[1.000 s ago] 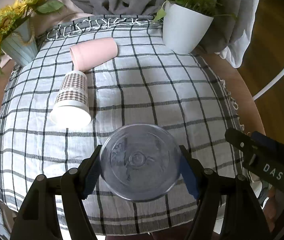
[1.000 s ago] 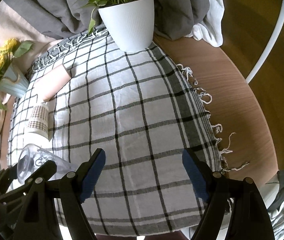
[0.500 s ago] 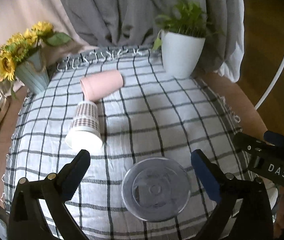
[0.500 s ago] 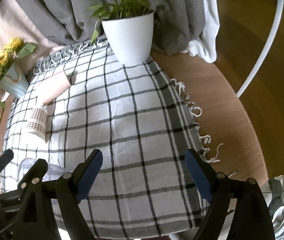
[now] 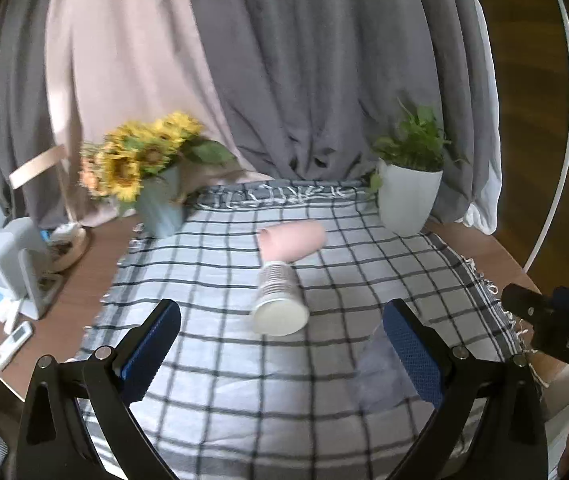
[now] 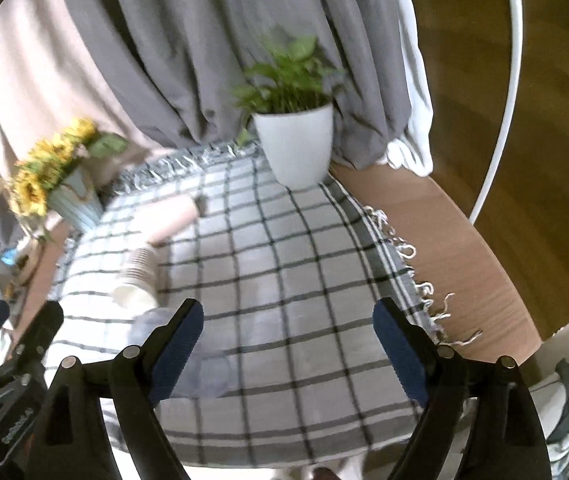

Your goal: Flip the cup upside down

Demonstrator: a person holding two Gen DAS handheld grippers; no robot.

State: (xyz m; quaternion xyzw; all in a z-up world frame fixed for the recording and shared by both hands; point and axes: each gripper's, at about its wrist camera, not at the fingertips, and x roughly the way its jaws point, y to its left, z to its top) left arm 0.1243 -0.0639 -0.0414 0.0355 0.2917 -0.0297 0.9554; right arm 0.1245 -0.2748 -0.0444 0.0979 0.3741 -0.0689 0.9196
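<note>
The clear cup point(image 5: 380, 376) stands on the checked cloth point(image 5: 220, 272), nearer the camera than the patterned paper cup point(image 5: 278, 300), partly behind the left gripper point(image 5: 280, 350). Both the left and right gripper point(image 6: 288, 350) have jaws apart, holding nothing.

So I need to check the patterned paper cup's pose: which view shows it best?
The left wrist view: the patterned paper cup lies on its side mid-frame, sharp and unobstructed, one white end toward the camera. The right wrist view shows it blurred, at the left.
</note>
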